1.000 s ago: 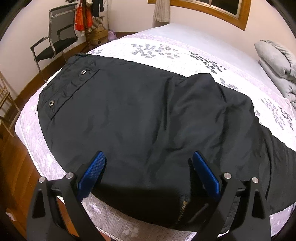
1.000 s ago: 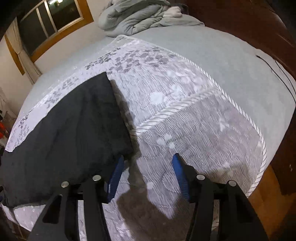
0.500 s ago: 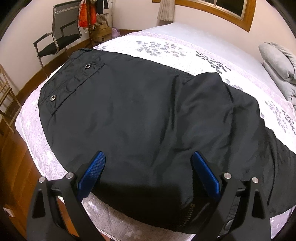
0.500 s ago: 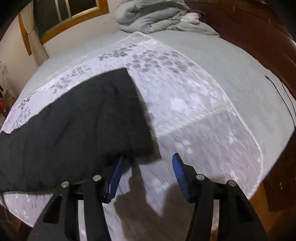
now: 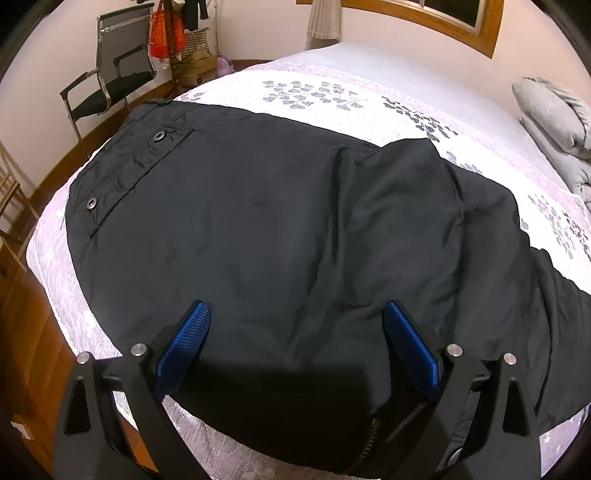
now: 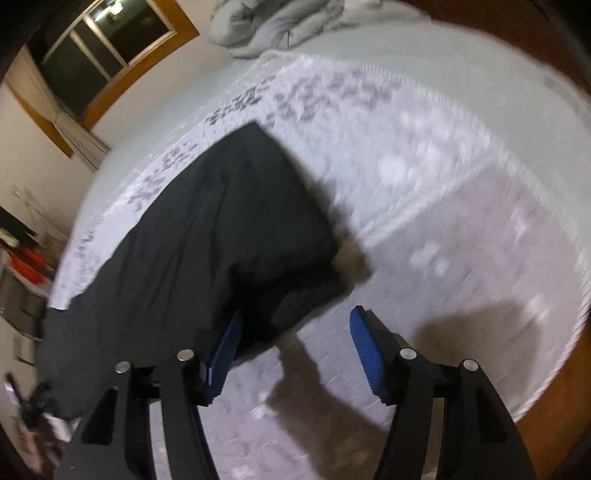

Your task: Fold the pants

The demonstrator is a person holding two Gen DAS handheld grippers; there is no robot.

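The left wrist view takes in the waist end of the black nylon pants [image 5: 258, 229], spread flat on the bed with a pale lilac leaf-patterned bedspread [image 5: 332, 92]. A flap pocket with two metal snap buttons [image 5: 159, 136] lies at the upper left, near the bed's corner, and a brass-toothed zipper [image 5: 369, 439] shows at the bottom edge. A fold of cloth lies doubled over the right part of the pants. Beyond the bed's left corner stand a black mesh office chair [image 5: 114, 74] and an orange bag hanging on a rack [image 5: 164, 33]. The left gripper [image 5: 295, 339] hangs released over the pants, its blue pads wide apart with cloth beneath them but nothing pinched.

The right wrist view, blurred, shows what the other cannot: the leg end of the pants [image 6: 207, 240], where the hem forms a squared corner against the bedspread [image 6: 461, 221]. A crumpled grey duvet [image 6: 280, 22] sits at the head of the bed, under a wood-framed window [image 6: 110, 48]. The right gripper [image 6: 295, 332] has its jaws opening; the hem's near corner lies between the pads, close to the left one, and whether it touches I cannot tell.

The pants' long axis runs along the near side of the bed, waistband to the left and hems to the right.
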